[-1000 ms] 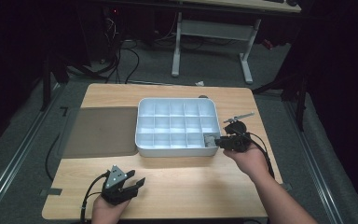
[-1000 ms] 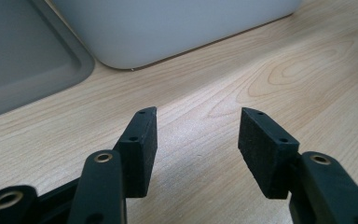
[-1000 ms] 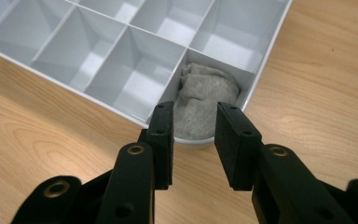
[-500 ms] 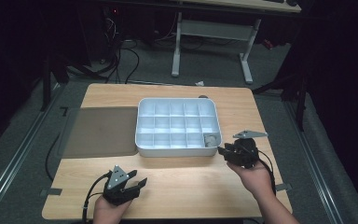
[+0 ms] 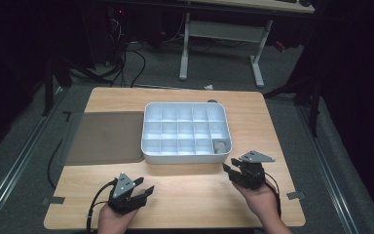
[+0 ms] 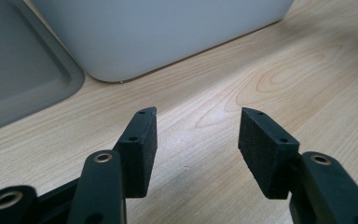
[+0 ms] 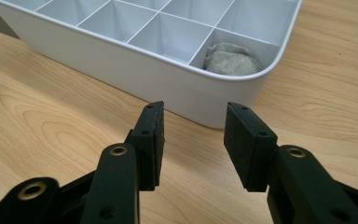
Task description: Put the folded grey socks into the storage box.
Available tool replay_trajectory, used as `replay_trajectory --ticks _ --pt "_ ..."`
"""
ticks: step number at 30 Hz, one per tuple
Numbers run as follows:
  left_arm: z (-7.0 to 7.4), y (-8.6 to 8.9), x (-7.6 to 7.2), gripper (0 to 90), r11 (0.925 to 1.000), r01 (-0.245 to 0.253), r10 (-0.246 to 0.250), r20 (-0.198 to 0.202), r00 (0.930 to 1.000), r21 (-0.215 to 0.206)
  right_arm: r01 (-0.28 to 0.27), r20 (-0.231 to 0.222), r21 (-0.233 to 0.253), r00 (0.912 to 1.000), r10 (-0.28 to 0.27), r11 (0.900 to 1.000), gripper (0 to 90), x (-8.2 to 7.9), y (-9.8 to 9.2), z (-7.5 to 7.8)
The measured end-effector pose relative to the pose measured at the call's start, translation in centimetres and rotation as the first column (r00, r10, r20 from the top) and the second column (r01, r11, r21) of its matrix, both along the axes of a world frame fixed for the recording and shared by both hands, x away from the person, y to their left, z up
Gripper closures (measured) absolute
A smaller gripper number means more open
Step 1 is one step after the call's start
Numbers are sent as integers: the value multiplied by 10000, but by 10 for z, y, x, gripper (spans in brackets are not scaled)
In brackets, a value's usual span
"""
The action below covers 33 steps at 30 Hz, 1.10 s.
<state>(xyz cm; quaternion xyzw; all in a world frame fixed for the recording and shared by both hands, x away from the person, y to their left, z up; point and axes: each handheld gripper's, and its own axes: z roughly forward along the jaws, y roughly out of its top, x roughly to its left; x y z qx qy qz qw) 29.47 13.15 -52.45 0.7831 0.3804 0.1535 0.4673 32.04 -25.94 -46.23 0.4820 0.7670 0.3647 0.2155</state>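
Pulled back from the white tray (image 5: 187,155), our right gripper (image 5: 237,173) now hovers empty over the tabletop (image 5: 199,195), fingers apart. Grey cloth (image 7: 230,59) sits in its corner compartment. Left gripper (image 5: 143,191) unmoved, fingers apart, empty.

right gripper (image 5: 234,171) pulled back from the white tray's (image 5: 148,155) near right corner, now over bare table (image 5: 195,195) near the person, jaws parted and empty, grey item (image 5: 219,146) left in corner compartment
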Motion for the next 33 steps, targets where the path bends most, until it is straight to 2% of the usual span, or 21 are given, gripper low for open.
replay_trajectory --ticks 7,13,16,20,24,27,29,33 --pt "-2 2 -1 474 9998 -131 131 40 9999 137 -130 243 1 9996 130 9999 554 -8 7 -24" --pt "-2 5 -2 474 9994 -321 320 70 9995 93 -264 184 174 9995 261 9995 536 -14 18 -46" --pt "-3 5 -1 474 9994 -317 316 58 9995 144 -459 109 39 9989 459 9989 518 -16 26 -55" --pt "-3 4 -2 473 9991 -317 314 91 9995 278 -589 165 49 9981 588 9983 473 -21 35 -61" --pt "-3 1 -5 473 9987 -287 283 120 9995 419 -300 119 1019 9995 290 9943 478 -32 29 -62" --pt "-4 -1 -6 473 9982 -275 267 154 9995 526 -463 397 817 9983 432 9956 481 -36 28 -60" --pt "-3 -2 -6 473 9983 -297 289 169 9994 495 -446 328 930 9986 417 9947 481 -36 27 -61" --pt "-4 -2 -6 473 9983 -279 271 173 9995 507 -432 252 808 9988 413 9958 484 -35 25 -64"
